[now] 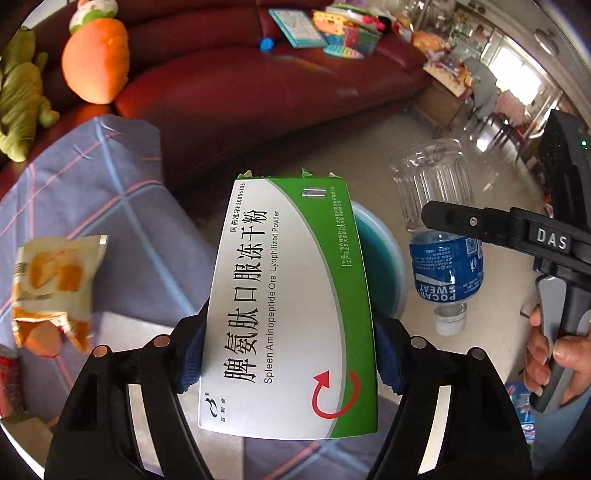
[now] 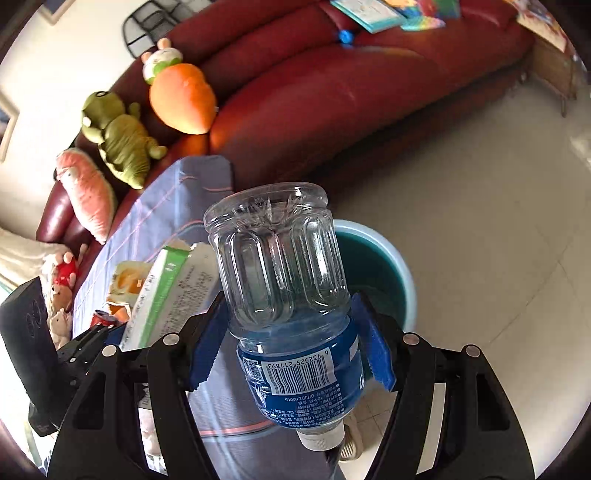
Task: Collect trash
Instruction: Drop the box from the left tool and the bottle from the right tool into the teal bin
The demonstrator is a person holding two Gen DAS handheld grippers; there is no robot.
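Carrying step: left gripper (image 1: 291, 354) clamps the medicine box (image 1: 291, 306), right gripper (image 2: 291, 354) grips the bottle (image 2: 284, 295), both over the blue bin (image 2: 391, 266); next, release above its mouth.

A home living room is shown. A long dark red leather sofa (image 2: 332, 96) is seen along the wall, and plush toys are propped on it: an orange carrot (image 2: 183, 98), a green frog (image 2: 118, 136) and a pink cushion (image 2: 86, 192). Books (image 1: 297, 27) and bright toys (image 1: 347, 33) are scattered over its far seat. A table is covered with a blue checked cloth (image 1: 103, 192). Pale floor tiles (image 2: 498, 229) are laid throughout, and a blue bin (image 2: 384, 266) is set on them. Framed pictures (image 2: 7, 125) are hung on the white wall. Glass cabinets (image 1: 469, 33) and dining chairs (image 1: 495, 122) are visible in the room beyond.
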